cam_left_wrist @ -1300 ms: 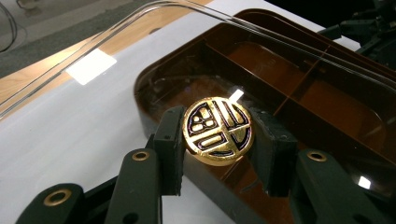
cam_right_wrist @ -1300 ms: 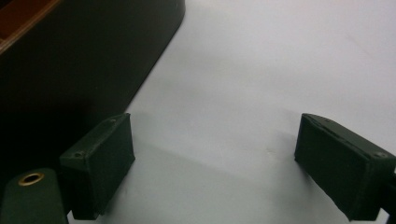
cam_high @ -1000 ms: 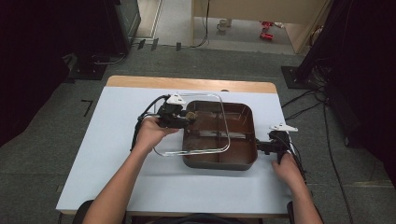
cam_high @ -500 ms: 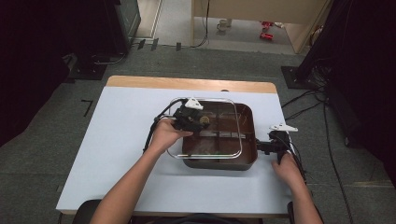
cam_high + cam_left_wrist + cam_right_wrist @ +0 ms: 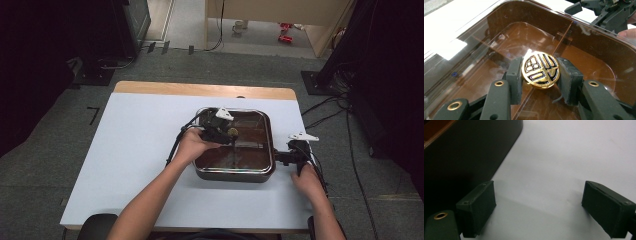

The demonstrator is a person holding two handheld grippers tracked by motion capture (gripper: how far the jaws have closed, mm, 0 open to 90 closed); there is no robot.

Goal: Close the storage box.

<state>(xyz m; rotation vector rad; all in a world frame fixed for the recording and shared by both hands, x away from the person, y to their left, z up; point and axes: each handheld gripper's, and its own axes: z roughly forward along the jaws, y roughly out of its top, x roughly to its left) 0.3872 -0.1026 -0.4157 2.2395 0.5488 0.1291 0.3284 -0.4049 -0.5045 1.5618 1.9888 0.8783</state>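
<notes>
Clear glass lid (image 5: 250,127) with a round gold knob (image 5: 540,69) rests on the dark brown rectangular pan (image 5: 235,172), which stands toward the right edge of our white table (image 5: 130,150). Our left gripper (image 5: 226,131) is clamped on that knob, one black pad (image 5: 514,75) pressed on each side of it, over the middle of the lid. Our right gripper (image 5: 282,158) lies on the table just beside the pan's right wall, jaws spread wide with bare tabletop between the pads (image 5: 477,207), and we see the pan's dark side at its left
</notes>
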